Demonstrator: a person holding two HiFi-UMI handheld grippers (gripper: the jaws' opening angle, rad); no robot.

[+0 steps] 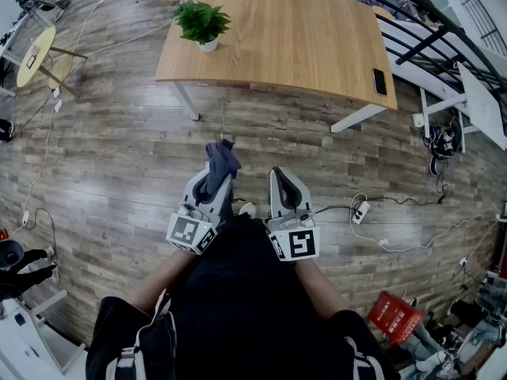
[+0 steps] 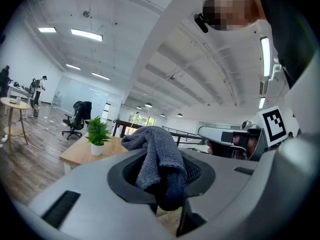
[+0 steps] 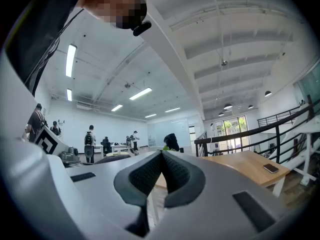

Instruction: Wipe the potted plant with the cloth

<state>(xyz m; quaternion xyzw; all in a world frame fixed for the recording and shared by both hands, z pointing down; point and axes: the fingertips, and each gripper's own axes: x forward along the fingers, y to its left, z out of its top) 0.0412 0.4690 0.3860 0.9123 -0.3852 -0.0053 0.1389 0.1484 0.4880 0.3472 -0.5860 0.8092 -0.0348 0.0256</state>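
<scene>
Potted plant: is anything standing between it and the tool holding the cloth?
Nothing visible. Only floor lies between the left tool, shut on the cloth, and the table; the potted plant stands at its near left corner.

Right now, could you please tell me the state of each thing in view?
left gripper: shut on the cloth.
cloth: bunched between the jaws, far from the plant.
right gripper: shut, empty.
potted plant: upright on a corner of the table, untouched.
phone: lying flat near the table's opposite end.
</scene>
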